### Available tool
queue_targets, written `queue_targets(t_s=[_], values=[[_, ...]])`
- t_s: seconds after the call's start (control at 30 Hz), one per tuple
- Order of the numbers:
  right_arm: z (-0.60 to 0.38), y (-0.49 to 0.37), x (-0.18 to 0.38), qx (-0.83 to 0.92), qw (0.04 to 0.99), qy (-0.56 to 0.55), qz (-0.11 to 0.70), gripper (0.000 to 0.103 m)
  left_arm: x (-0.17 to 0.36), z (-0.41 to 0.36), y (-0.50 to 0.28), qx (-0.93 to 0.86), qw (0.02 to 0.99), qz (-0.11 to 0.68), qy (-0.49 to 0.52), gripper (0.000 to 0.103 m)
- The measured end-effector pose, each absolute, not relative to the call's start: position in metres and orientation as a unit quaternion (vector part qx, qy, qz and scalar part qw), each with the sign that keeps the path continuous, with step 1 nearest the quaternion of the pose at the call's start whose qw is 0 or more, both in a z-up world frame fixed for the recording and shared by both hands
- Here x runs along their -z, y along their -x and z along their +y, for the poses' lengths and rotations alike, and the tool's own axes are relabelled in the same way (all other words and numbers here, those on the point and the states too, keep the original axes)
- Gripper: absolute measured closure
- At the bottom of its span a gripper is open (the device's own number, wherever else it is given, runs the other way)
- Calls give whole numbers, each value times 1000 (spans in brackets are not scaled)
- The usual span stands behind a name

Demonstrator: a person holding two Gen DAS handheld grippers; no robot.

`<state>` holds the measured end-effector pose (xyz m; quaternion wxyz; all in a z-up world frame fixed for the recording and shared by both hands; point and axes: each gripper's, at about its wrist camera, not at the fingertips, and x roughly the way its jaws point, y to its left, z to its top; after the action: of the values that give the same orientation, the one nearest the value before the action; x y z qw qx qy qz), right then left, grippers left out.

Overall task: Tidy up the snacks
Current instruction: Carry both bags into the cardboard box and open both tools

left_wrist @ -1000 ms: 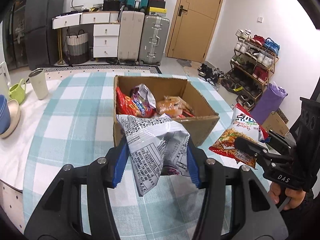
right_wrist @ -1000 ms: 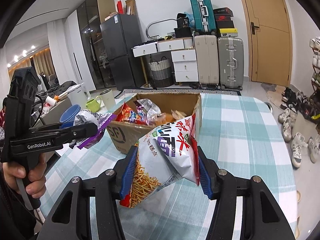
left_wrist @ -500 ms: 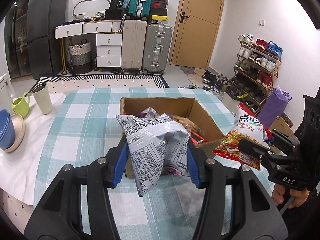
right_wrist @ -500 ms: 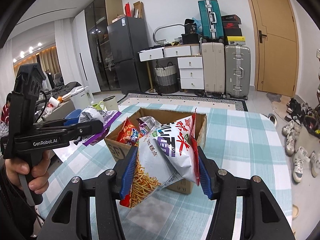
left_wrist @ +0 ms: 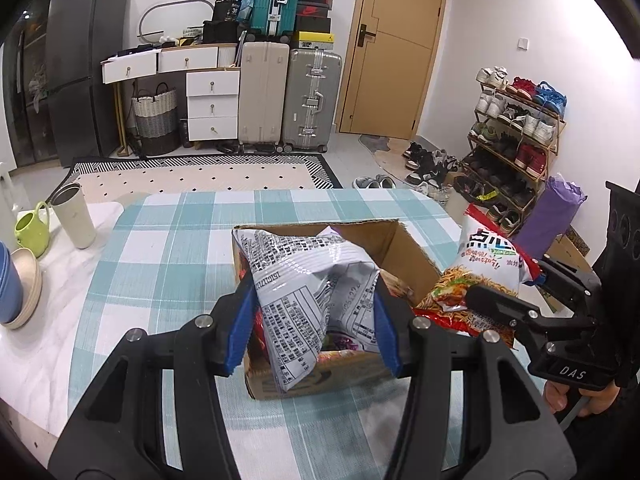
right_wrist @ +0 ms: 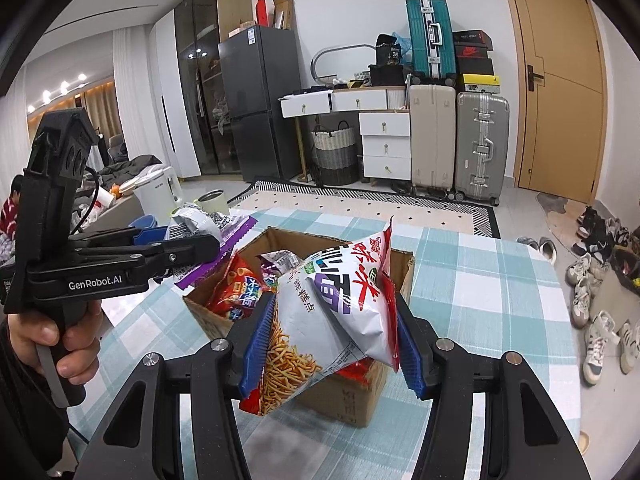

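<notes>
My left gripper [left_wrist: 314, 328] is shut on a silver snack bag with black print [left_wrist: 308, 284] and holds it above the near edge of an open cardboard box [left_wrist: 404, 248]. It also shows in the right wrist view [right_wrist: 196, 222], with a purple edge. My right gripper [right_wrist: 330, 344] is shut on a white and red noodle snack bag [right_wrist: 332, 312] and holds it over the box [right_wrist: 352, 396]. That bag shows at the right in the left wrist view [left_wrist: 480, 276]. Several snack packs [right_wrist: 236, 288] lie inside the box.
The box stands on a teal checked tablecloth [left_wrist: 168, 264]. At the left are a beige tumbler [left_wrist: 74, 216], a green mug [left_wrist: 30, 232] and stacked bowls [left_wrist: 16, 296]. Suitcases, drawers and a shoe rack [left_wrist: 516, 136] stand beyond the table.
Both grippers have risen and come closer over the box, each still holding its bag. The box now sits lower and nearer in both views.
</notes>
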<state>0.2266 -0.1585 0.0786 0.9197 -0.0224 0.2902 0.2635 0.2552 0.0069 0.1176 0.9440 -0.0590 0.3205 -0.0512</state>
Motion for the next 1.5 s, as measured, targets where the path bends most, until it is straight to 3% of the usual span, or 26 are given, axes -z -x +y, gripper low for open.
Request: queue_targets(t_s=[1.1, 1.17, 1.33, 1.5], values=[[-127, -284, -30, -284, 897, 59, 335, 45, -42, -1, -360, 78, 925, 370, 41, 53], [-128, -281, -31, -281, 898, 69, 332, 42, -35, -1, -363, 77, 922, 377, 44, 53], [-133, -271, -38, -272, 906, 83, 313, 18, -28, 1, -367, 74, 920, 382, 39, 52], [-143, -265, -45, -260, 913, 78, 305, 9, -29, 8, -361, 72, 919, 384, 49, 43]])
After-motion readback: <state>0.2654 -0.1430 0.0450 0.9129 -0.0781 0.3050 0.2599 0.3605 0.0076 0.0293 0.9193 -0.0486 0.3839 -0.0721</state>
